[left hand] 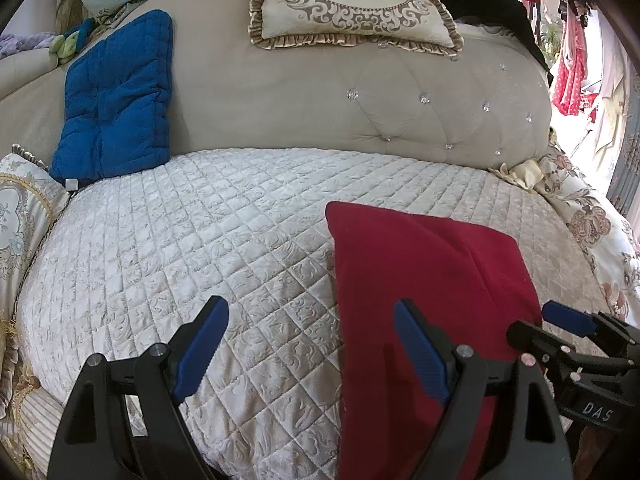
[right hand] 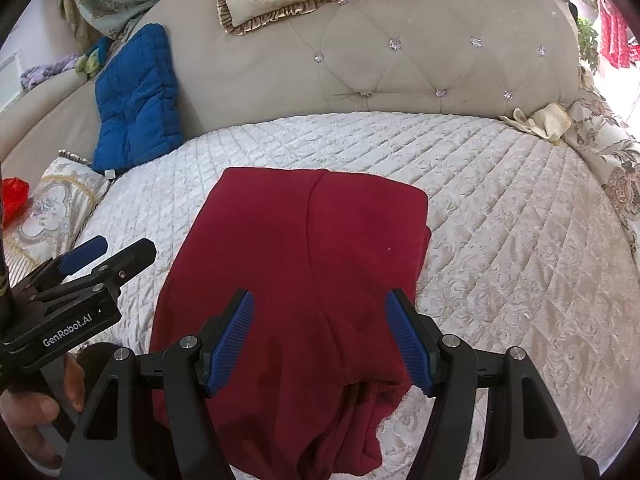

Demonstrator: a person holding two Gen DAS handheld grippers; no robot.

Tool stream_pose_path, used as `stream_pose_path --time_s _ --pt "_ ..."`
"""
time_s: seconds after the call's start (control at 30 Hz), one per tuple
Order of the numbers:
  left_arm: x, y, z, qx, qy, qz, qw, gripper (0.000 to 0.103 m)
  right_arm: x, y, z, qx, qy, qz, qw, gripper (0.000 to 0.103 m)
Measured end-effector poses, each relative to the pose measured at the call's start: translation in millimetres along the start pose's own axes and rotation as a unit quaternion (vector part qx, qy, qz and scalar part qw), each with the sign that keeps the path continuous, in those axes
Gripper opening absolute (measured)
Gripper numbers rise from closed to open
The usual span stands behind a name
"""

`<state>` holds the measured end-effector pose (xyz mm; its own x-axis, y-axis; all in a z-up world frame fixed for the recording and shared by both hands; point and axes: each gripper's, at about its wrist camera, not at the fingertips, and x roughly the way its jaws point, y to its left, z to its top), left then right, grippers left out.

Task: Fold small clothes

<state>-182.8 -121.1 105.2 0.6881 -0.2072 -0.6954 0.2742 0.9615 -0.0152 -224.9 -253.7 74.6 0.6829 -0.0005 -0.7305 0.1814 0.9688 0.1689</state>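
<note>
A dark red garment (right hand: 304,264) lies folded on the white quilted sofa seat (right hand: 500,220); it also shows in the left wrist view (left hand: 420,280) at the right. My right gripper (right hand: 320,340) is open and empty, jaws wide apart, just above the garment's near part. My left gripper (left hand: 312,352) is open and empty, hovering over the garment's left edge, one pad (left hand: 200,352) over the quilt, the other over the red cloth. The left gripper also shows in the right wrist view (right hand: 100,256) at the left. The right gripper's blue tip (left hand: 568,318) shows at the right.
A blue quilted cushion (left hand: 112,100) leans on the beige tufted backrest (left hand: 360,92). An ornate cushion (left hand: 348,0) lies on top of the backrest, another (right hand: 48,208) at the seat's left. Floral fabric (left hand: 592,216) drapes at the right. Clothes (left hand: 572,60) hang beyond.
</note>
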Motion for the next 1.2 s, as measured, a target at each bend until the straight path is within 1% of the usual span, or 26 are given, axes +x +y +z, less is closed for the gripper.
stream_pose_path --time_s 1.2 --pt "1.1 -1.8 -1.7 0.004 0.003 0.004 1.0000 0.088 4.2 3.0 -1.8 0.001 0.005 0.001 1.000 0.048"
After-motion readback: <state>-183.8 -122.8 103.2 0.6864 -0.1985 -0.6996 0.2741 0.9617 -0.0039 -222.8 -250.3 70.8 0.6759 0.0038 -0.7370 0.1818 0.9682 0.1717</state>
